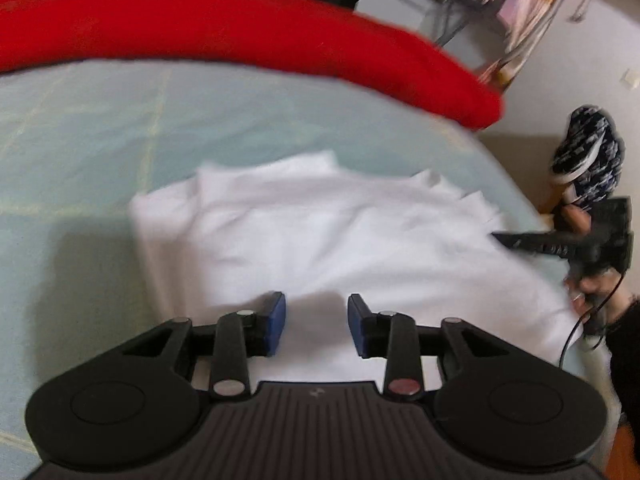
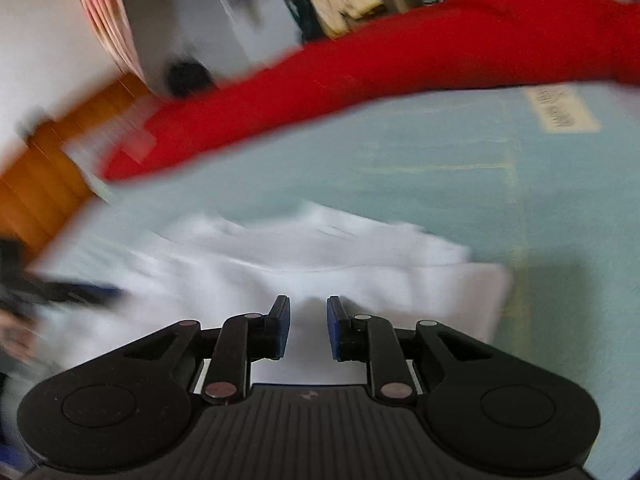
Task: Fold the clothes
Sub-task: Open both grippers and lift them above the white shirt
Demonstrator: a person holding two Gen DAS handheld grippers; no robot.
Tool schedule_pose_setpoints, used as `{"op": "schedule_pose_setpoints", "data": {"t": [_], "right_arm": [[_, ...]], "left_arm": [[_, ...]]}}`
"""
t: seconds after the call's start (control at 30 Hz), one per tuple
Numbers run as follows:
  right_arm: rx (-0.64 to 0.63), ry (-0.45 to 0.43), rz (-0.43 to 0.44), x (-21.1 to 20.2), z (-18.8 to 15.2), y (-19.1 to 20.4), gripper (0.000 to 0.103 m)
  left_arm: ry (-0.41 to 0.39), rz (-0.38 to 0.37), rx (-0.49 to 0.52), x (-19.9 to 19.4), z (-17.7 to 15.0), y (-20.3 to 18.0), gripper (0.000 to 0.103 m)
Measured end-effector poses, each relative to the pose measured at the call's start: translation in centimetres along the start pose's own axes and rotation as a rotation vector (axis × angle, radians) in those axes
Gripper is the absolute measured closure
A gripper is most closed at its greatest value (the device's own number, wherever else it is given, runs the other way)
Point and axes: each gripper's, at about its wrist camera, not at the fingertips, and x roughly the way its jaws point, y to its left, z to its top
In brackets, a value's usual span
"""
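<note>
A white garment, partly folded with layered edges, lies on the pale blue bed sheet. My left gripper hovers over its near edge, open, with only cloth showing behind the blue pads. At the garment's right edge my right gripper reaches in, held by a hand. In the right wrist view the right gripper stands open over the white garment, nothing between its pads. The left gripper shows as a dark blur at the left.
A thick red blanket runs along the far side of the bed and appears as the red blanket in the right wrist view. Past the bed's right edge are a patterned dark bag, wooden floor and a wall.
</note>
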Motion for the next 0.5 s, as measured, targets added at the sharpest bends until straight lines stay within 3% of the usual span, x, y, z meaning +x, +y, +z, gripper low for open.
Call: {"op": "schedule_pose_setpoints", "data": {"t": [0.03, 0.17, 0.2, 0.27, 0.47, 0.5], "right_arm": [[0.009, 0.0, -0.003, 0.2, -0.3, -0.7, 0.103], [0.001, -0.012, -0.024, -1.0, -0.1, -0.5, 0.103], [-0.017, -0.012, -0.04, -1.4, 0.1, 0.0, 0.101], [-0.06, -0.014, -0.063, -2.0, 0.5, 1.2, 0.086], [-0.197, 0.0, 0.001, -0.2, 1.7, 6.8, 0.083], [-0.207, 0.016, 0.002, 0.6, 1.9, 7.3, 0.083]], "left_arm": [[0.008, 0.006, 0.005, 0.4, 0.0, 0.1, 0.078], [0.035, 0.045, 0.033, 1.2, 0.4, 0.1, 0.08], [0.03, 0.053, 0.037, 0.8, 0.7, -0.2, 0.073], [0.004, 0.032, 0.063, 0.5, 1.7, -1.2, 0.064], [-0.031, -0.03, 0.053, 4.6, 4.5, -3.4, 0.063], [-0.03, -0.012, 0.053, 4.8, 4.5, -3.5, 0.063]]}}
